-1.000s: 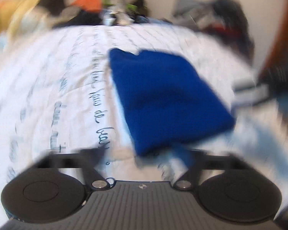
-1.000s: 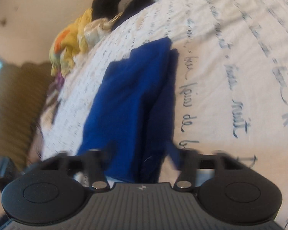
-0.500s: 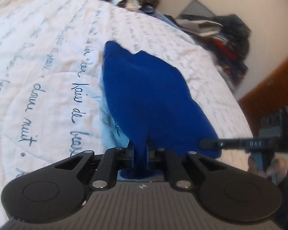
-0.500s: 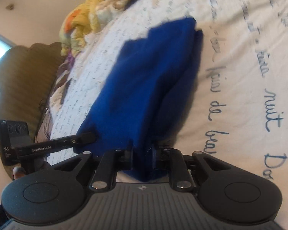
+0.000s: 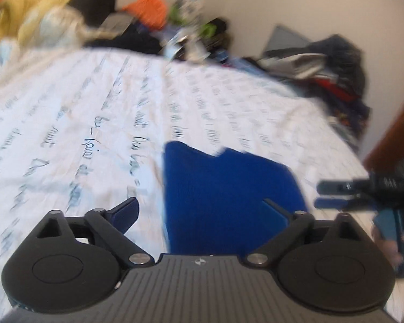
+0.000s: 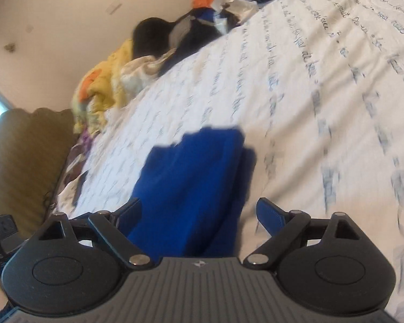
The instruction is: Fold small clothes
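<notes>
While both tongs, left (image 5: 204,212) and right (image 6: 199,215), are opening, released, the blue garment (image 5: 229,196) lies folded on the bed (image 5: 94,123), clothes piles (image 5: 323,70) beyond it.

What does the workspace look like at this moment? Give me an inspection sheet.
Surface: white bedspread with handwriting print.
Job's things: blue garment, folded, lying flat.
Clutter: heap of clothes at the far edge; darker pile by the wall.
Grippers: left tool and right tool both opening; the garment lies below each, and neither grips it.
Cables: nothing seen.
Surroundings: pale wall, olive upholstered piece.
</notes>
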Available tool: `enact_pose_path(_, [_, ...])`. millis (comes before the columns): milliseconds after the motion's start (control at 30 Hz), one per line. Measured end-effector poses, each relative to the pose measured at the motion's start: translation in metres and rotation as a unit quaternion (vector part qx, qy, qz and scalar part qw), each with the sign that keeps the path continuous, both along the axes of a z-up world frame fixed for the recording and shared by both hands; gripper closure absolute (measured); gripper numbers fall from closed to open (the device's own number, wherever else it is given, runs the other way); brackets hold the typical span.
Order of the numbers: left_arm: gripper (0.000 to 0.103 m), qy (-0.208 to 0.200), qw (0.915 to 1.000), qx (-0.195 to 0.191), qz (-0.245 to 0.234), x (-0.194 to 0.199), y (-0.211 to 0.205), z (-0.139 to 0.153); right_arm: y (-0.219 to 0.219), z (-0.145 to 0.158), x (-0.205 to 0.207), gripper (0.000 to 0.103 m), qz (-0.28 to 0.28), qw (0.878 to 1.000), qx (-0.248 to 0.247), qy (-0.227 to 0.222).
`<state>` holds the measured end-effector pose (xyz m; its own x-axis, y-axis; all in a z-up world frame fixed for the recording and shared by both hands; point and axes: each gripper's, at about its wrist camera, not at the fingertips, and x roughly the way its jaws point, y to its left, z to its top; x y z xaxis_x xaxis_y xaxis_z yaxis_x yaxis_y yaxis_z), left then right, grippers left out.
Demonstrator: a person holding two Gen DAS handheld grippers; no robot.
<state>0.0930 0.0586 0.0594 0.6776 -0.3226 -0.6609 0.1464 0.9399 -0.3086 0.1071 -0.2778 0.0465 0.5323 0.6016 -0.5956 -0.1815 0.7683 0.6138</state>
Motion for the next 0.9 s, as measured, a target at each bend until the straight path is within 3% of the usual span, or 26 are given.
enact_pose_path(100, [0.018, 0.039, 0.9991, 0.016, 0.005, 0.055, -0.012, -0.021, 0.015, -0.016, 0.042, 0.011, -0.017, 0.999, -0.044, 0.027])
enact_pose_path(133, [0.034, 0.04, 0.9988, 0.029, 0.001, 0.068, -0.018, -0.027, 0.021, -0.017, 0.047, 0.014, -0.012, 0.999, -0.041, 0.008])
enact_pose_path(167, [0.089, 0.036, 0.9981, 0.05, -0.003, 0.074, -0.025, -0.031, 0.025, -0.021, 0.053, 0.051, -0.004, 0.999, -0.038, 0.006])
enact_pose_path(200, [0.091, 0.027, 0.9975, 0.064, -0.018, 0.075, -0.033, -0.03, 0.033, -0.024, 0.058, 0.091, 0.011, 0.999, -0.038, 0.02])
enact_pose_path(233, [0.093, -0.002, 0.9964, 0.08, -0.028, 0.064, -0.039, -0.024, 0.039, -0.018, 0.052, 0.091, 0.021, 0.999, -0.048, -0.004])
enact_pose_path(333, [0.093, -0.095, 0.986, 0.104, -0.09, 0.0, -0.047, 0.001, 0.049, 0.012, 0.011, 0.092, 0.086, 0.993, -0.036, -0.073])
enact_pose_path(433, [0.093, -0.119, 0.9808, 0.116, -0.102, -0.027, -0.049, 0.002, 0.04, 0.022, -0.026, 0.092, 0.109, 0.99, 0.004, -0.089])
enact_pose_path(533, [0.093, -0.092, 0.9829, 0.133, -0.088, 0.012, -0.057, -0.018, 0.037, 0.003, 0.006, 0.092, 0.078, 0.995, 0.004, -0.06])
enact_pose_path(667, [0.093, -0.065, 0.9813, 0.169, -0.066, 0.066, -0.062, -0.043, 0.028, -0.03, 0.076, 0.092, 0.008, 0.999, -0.037, -0.021])
enact_pose_path(733, [0.091, -0.066, 0.9797, 0.177, -0.066, 0.073, -0.058, -0.042, 0.02, -0.042, 0.093, 0.093, -0.01, 1.0, -0.013, -0.008])
enact_pose_path(833, [0.079, -0.073, 0.9843, 0.151, -0.053, 0.056, -0.043, -0.022, 0.016, -0.033, 0.086, 0.089, -0.027, 1.0, -0.013, 0.002])
enact_pose_path(867, [0.06, -0.084, 0.9854, 0.141, -0.045, 0.042, -0.038, -0.013, 0.015, -0.023, 0.075, 0.088, -0.036, 0.999, -0.025, -0.01])
enact_pose_path(900, [0.051, -0.094, 0.9863, 0.128, -0.043, 0.028, -0.035, -0.006, 0.015, -0.009, 0.06, 0.088, -0.046, 0.998, -0.037, -0.037])
